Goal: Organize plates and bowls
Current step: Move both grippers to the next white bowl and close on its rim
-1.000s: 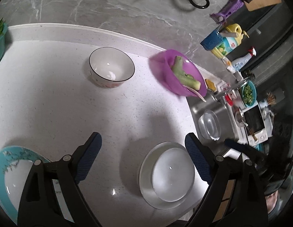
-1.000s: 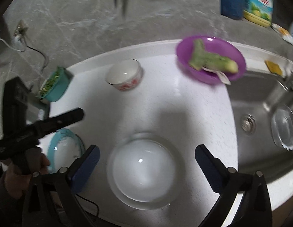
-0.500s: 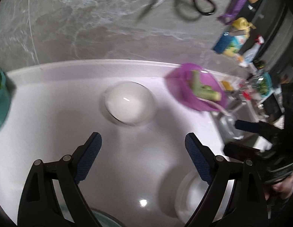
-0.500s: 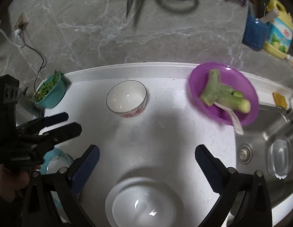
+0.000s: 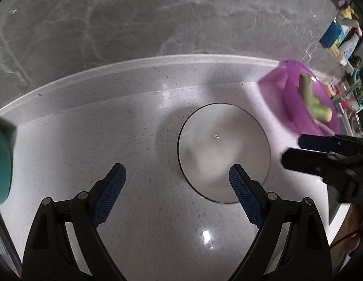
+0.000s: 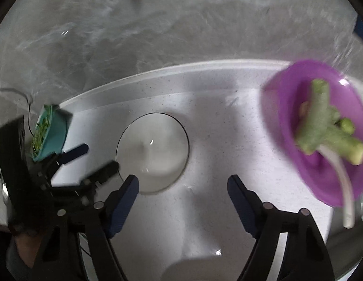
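Note:
A white bowl with a thin dark rim (image 5: 223, 152) (image 6: 153, 149) stands empty on the white counter (image 5: 134, 117). My left gripper (image 5: 178, 187) is open; its right finger hangs over the bowl's near rim and its left finger is over bare counter. In the right wrist view the left gripper (image 6: 90, 160) reaches the bowl's left edge. My right gripper (image 6: 183, 194) is beside it, jaws closing with nothing pressed between the pads; its left finger sits at the bowl's near rim. The right gripper (image 5: 322, 149) also shows just right of the bowl.
A purple bowl (image 6: 322, 128) (image 5: 298, 98) with green stalks and a white spoon stands to the right. A teal bowl of greens (image 6: 50, 133) stands at the left. A grey marble wall (image 5: 158, 23) rises behind the counter. Bottles (image 5: 333, 35) stand at the far right.
Both grippers moved away from the counter's front toward the wall and now flank the dark-rimmed bowl. The white plate and the teal-rimmed plate left view. The right jaws narrowed.

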Demonstrator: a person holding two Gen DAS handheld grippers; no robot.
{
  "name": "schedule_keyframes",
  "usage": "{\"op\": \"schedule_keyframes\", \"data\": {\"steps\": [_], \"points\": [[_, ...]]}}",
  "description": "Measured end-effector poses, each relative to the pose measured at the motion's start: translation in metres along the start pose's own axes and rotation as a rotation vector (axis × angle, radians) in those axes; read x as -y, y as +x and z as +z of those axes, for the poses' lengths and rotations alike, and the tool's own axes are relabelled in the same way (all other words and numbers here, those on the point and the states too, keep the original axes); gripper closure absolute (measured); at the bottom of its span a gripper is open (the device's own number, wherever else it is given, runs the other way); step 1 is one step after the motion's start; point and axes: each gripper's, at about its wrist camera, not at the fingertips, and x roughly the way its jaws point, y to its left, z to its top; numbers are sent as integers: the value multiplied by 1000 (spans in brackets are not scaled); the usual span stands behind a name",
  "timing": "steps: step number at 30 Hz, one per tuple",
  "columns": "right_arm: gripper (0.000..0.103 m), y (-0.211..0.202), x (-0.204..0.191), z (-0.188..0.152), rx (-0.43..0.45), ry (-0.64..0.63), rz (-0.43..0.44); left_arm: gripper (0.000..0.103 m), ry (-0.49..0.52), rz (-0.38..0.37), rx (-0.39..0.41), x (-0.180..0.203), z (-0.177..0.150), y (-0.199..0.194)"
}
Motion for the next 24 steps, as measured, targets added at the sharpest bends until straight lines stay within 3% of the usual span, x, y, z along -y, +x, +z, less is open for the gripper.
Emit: {"op": "schedule_keyframes", "data": {"steps": [1,3,7,12,22,24], "points": [[38,6,0,3,-10,5,-3,13,3,-15,-7,-1,1,6],[43,16,0,6,-24,10,6,13,2,-42,-18,-5,1,15],[43,37,-1,11,-66,-7,5,13,-10,-69,-47,-10,5,33],[43,52,4,17,-93,14,19,13,-3,-48,-61,-13,7,45],[44,62,16,21,-105,26,-8,16,-26,-25,-38,-24,9,47],[48,68,14,22,-112,33,5,28,-22,-32,-35,-24,10,47]]}}
